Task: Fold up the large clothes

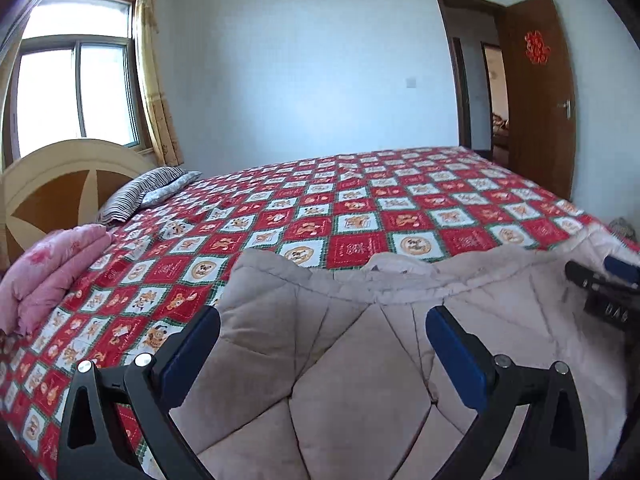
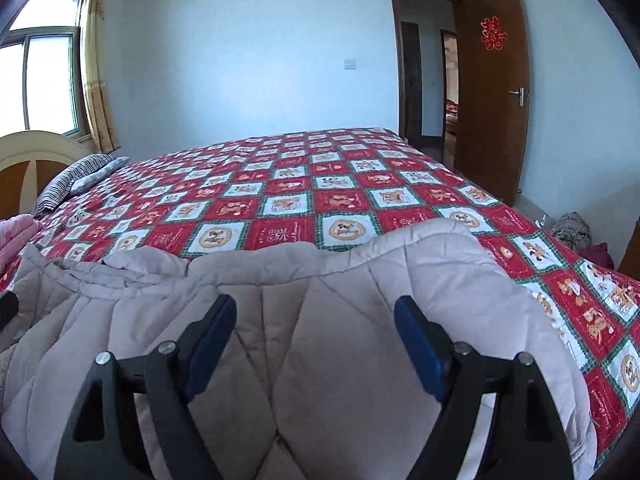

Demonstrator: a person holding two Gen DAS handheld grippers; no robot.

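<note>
The left tool (image 1: 322,346) is hovering over a beige quilted coat (image 1: 360,360), its blue-padded fingers spread apart and gripping nothing. The coat is lying at the near edge of the bed (image 1: 360,208), on a red checked bedspread. The right tool (image 2: 316,338) is hanging over the coat's right part (image 2: 340,360), fingers likewise apart. A pink blanket (image 1: 48,276) is sitting far left.
</note>
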